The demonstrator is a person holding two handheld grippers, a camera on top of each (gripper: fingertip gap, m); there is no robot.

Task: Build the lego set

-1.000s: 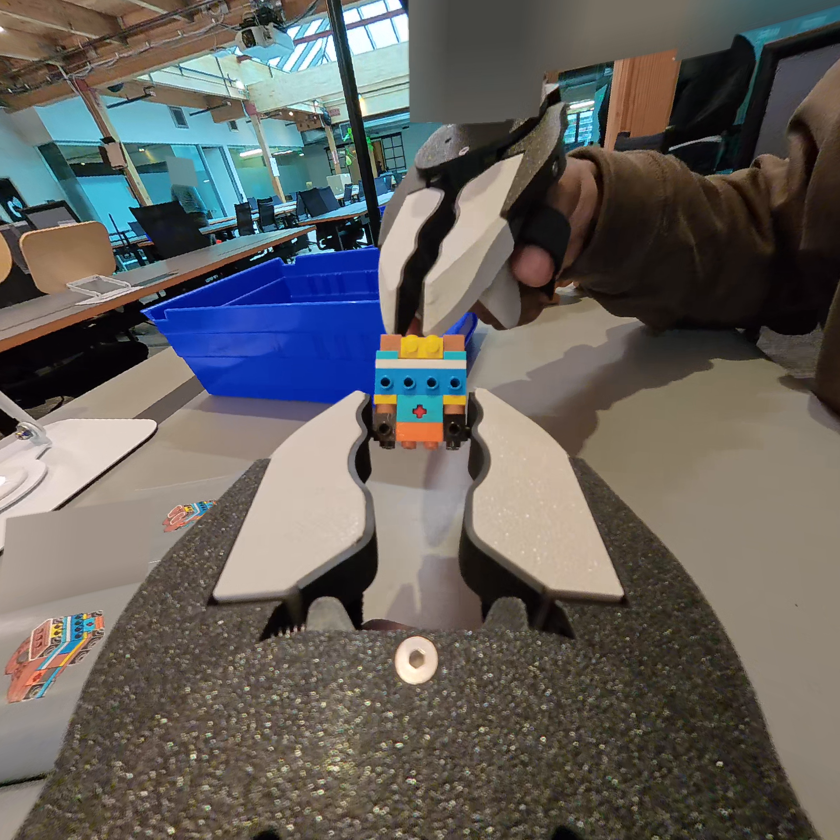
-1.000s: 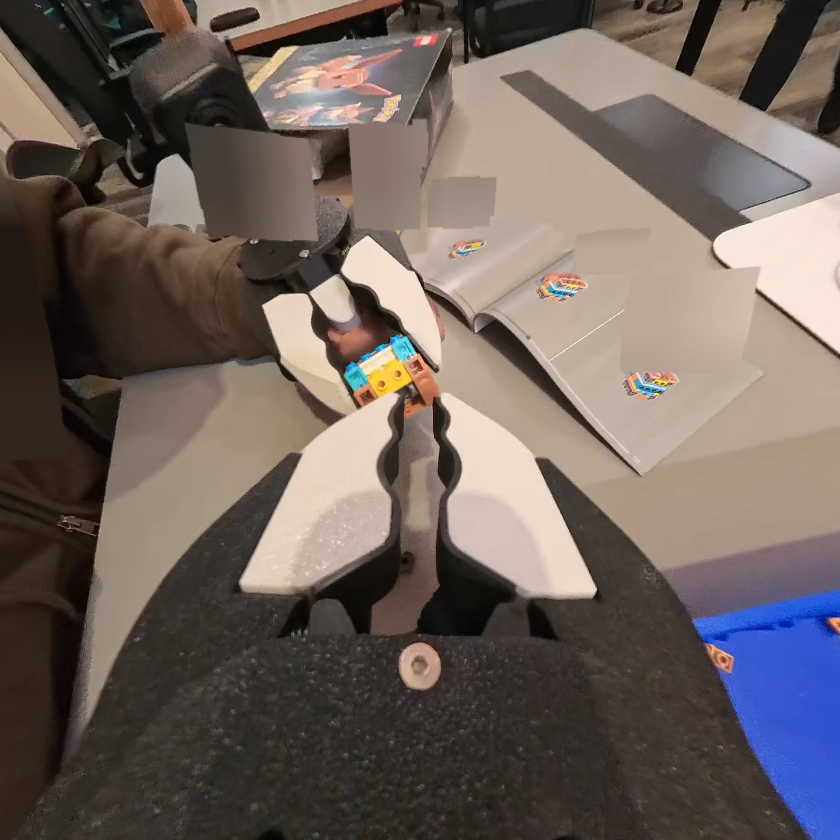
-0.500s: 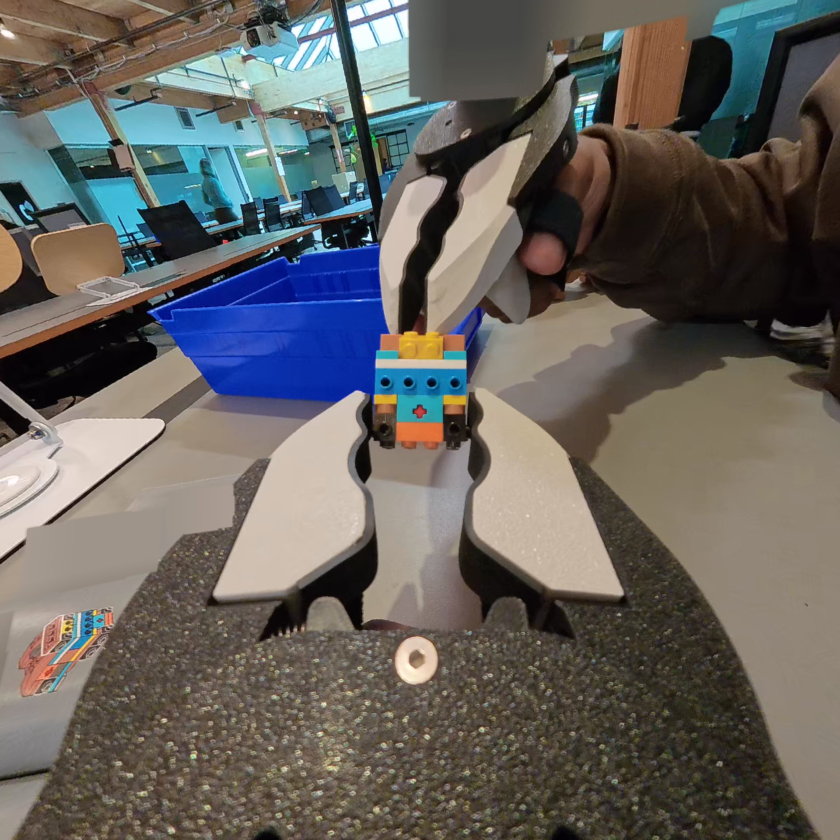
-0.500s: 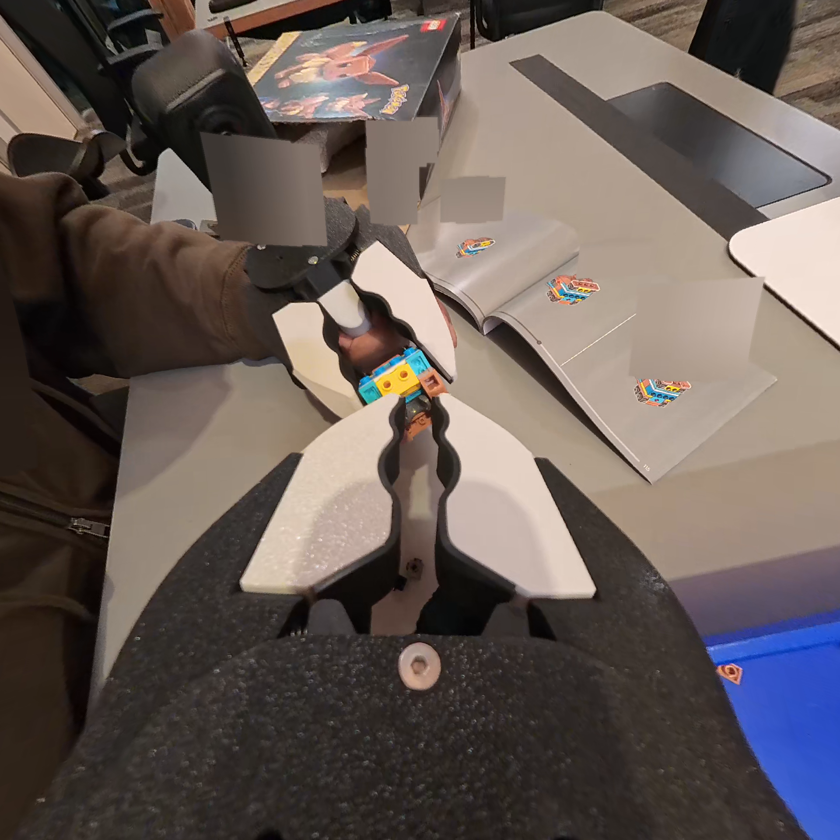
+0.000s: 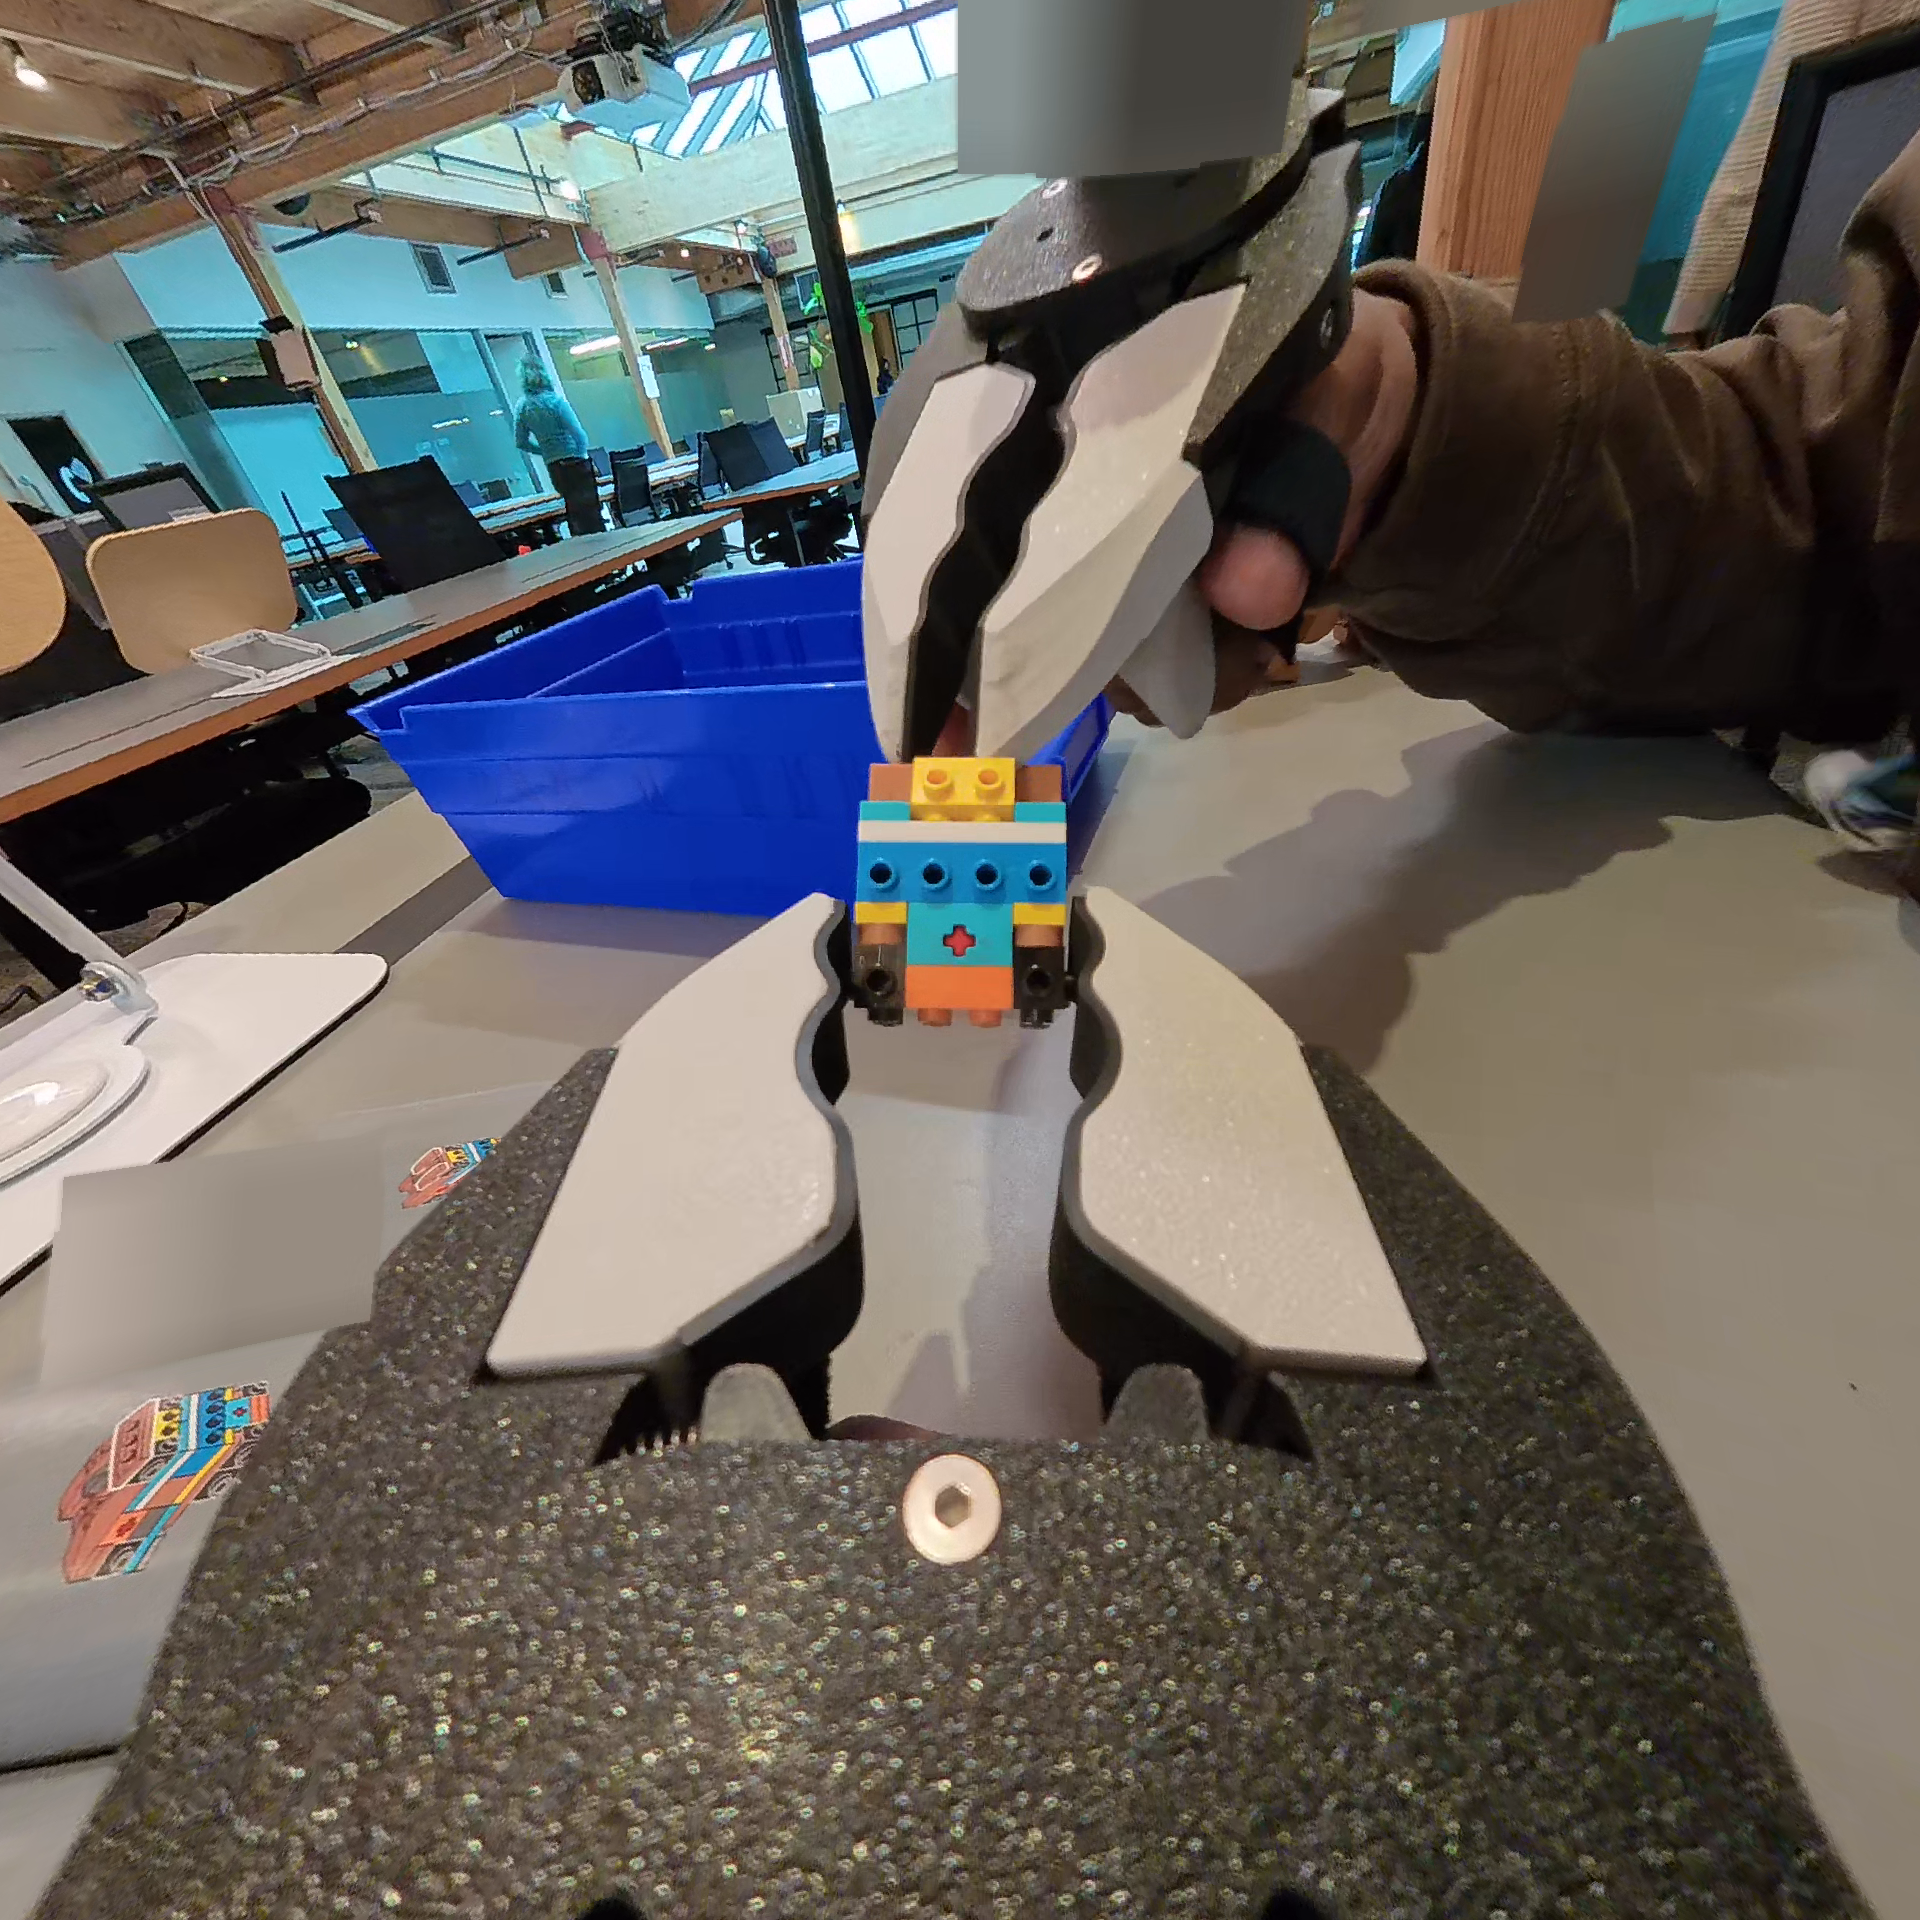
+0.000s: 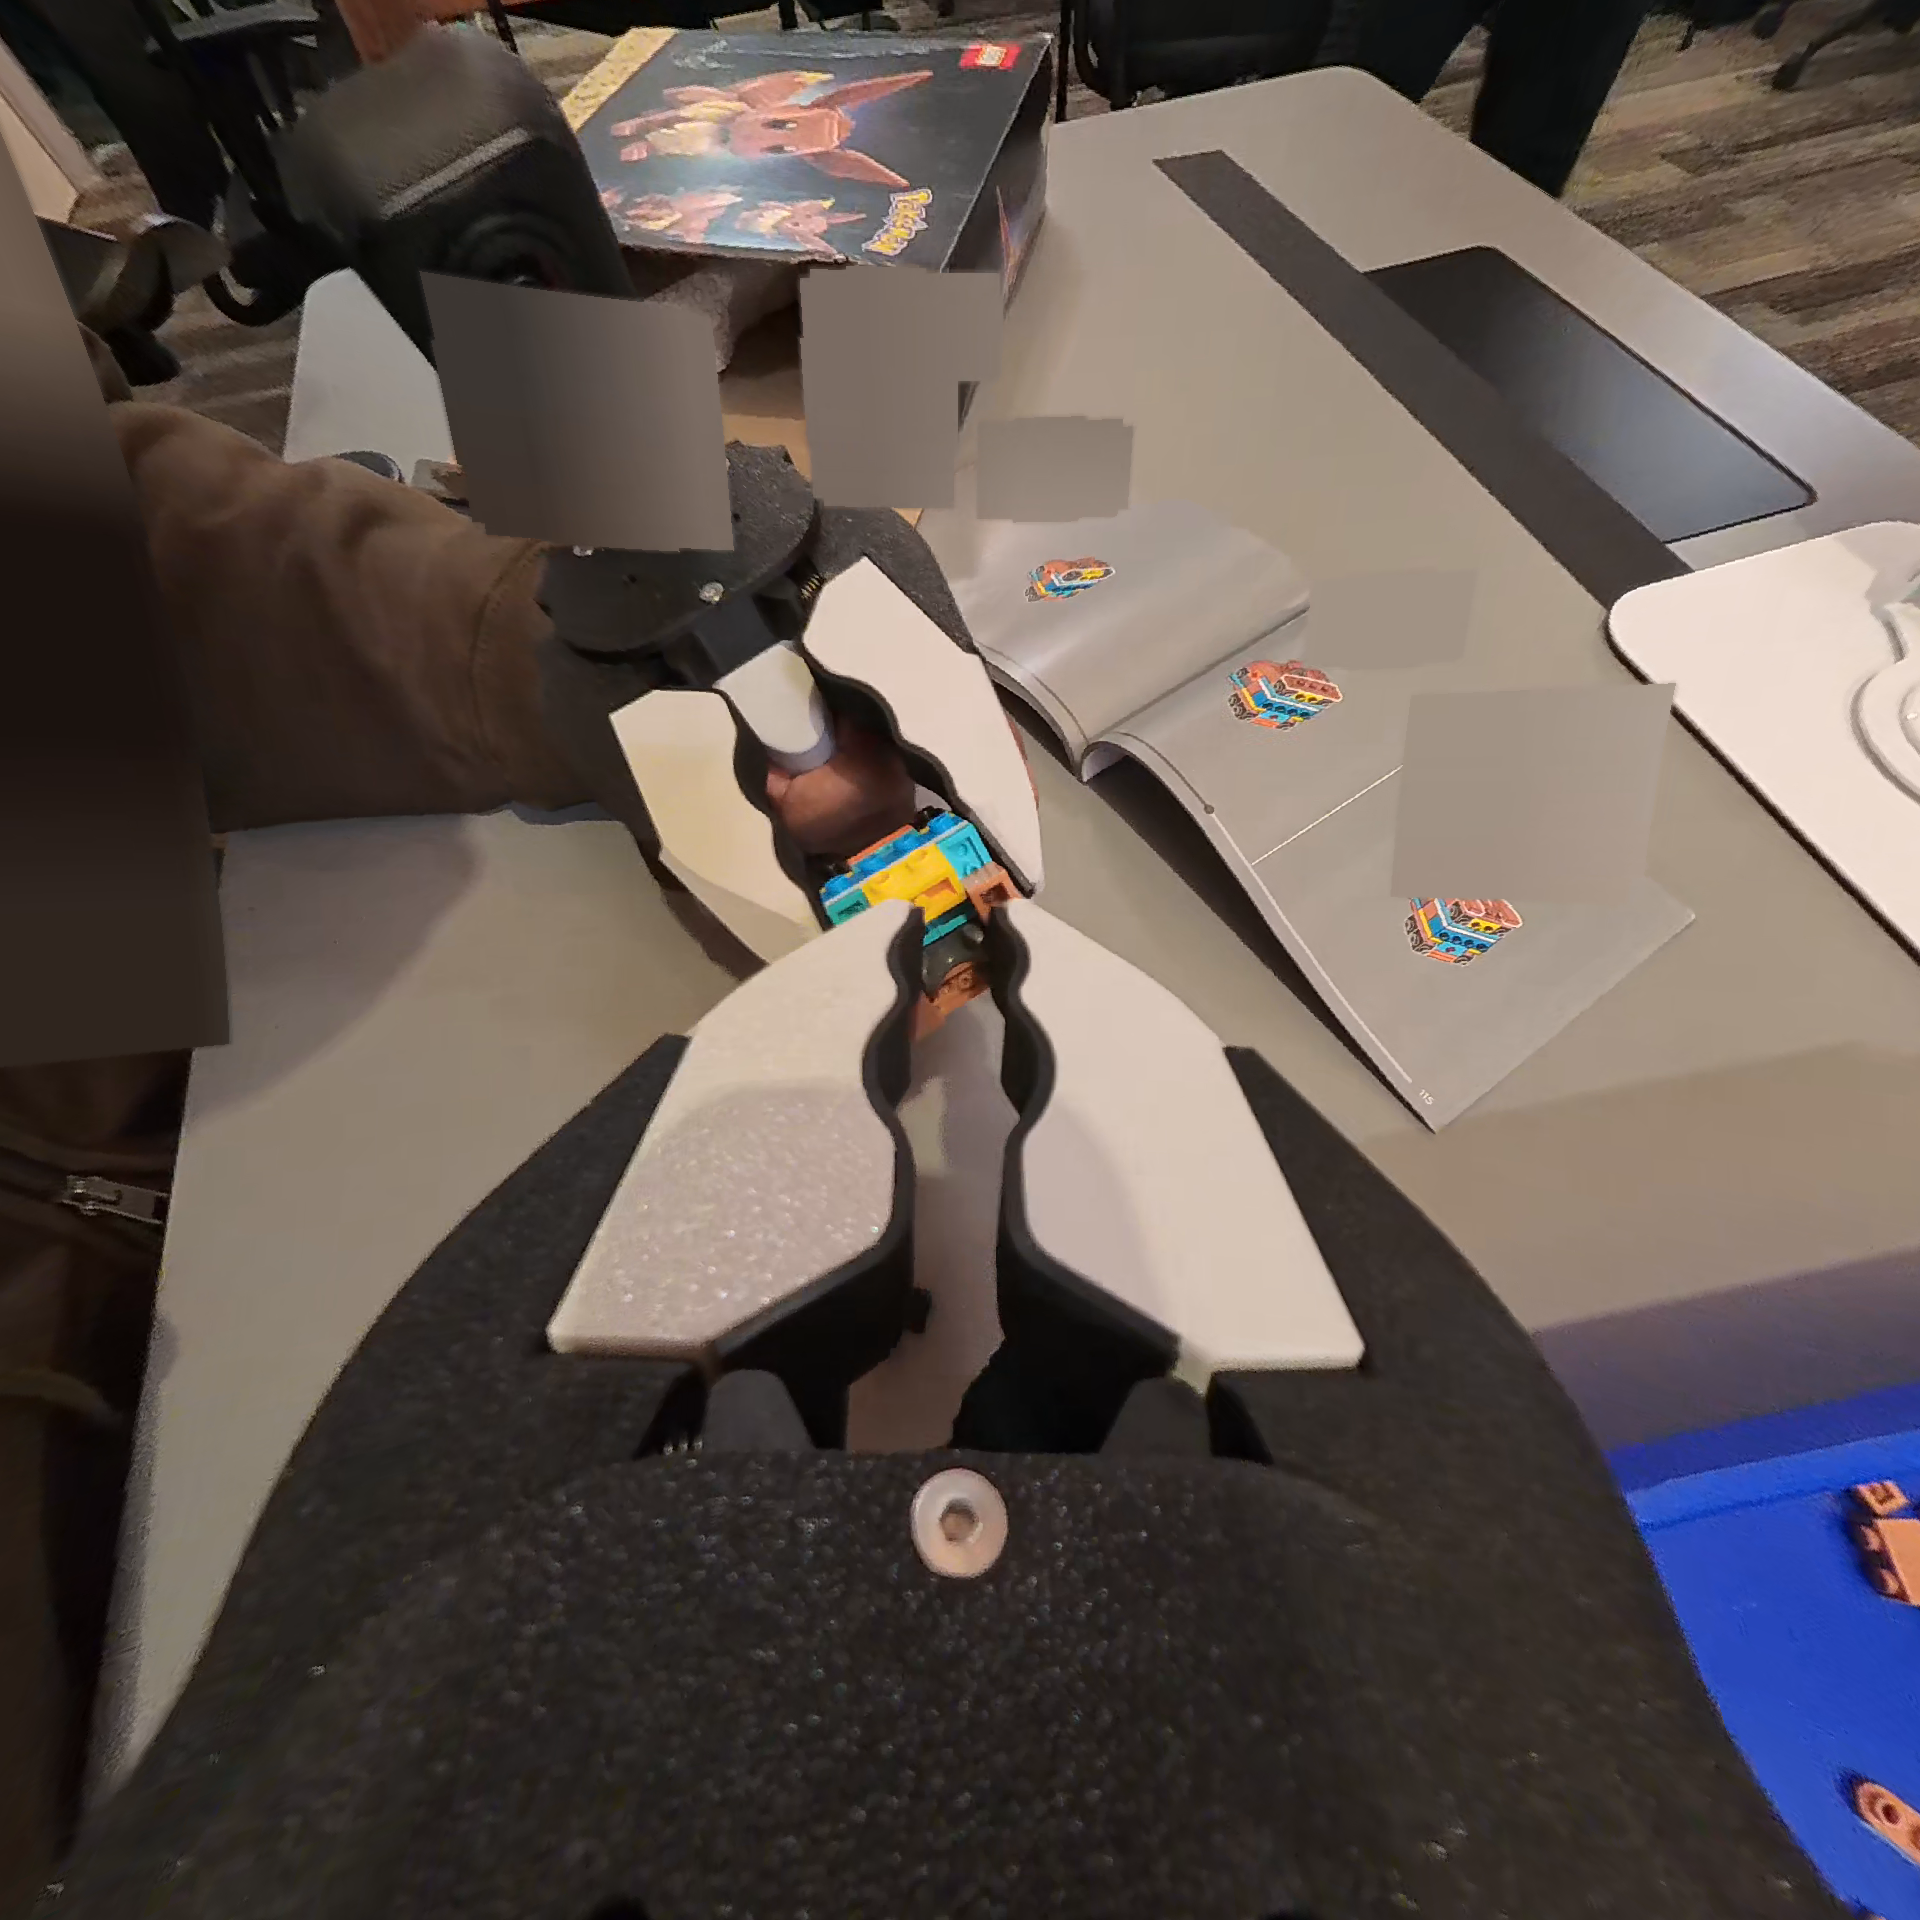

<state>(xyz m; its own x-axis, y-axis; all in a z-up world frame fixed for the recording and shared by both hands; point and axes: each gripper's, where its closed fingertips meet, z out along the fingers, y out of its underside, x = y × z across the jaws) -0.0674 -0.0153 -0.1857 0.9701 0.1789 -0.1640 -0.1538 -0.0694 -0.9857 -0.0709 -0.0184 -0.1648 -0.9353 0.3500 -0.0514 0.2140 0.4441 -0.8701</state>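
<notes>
My left gripper (image 5: pixel 961 961) clamps one small multicoloured lego model (image 5: pixel 961 894) by its sides, above the grey table (image 5: pixel 1558 1039). My right gripper (image 5: pixel 940 743) meets its top, jaws nearly together on something too hidden to name. One blue bin (image 5: pixel 665 790) behind; one open booklet (image 6: pixel 1299 790) alongside.

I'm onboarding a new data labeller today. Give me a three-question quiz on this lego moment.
1. True or false: the left gripper is clamped on the lego model.
2. Where is the right gripper relative to the model? A) above its top B) under it C) inside the blue bin
3. Fill in: the open instruction booklet lies on the grey ____.

Key: 1 true; 2 A; 3 table.
</notes>
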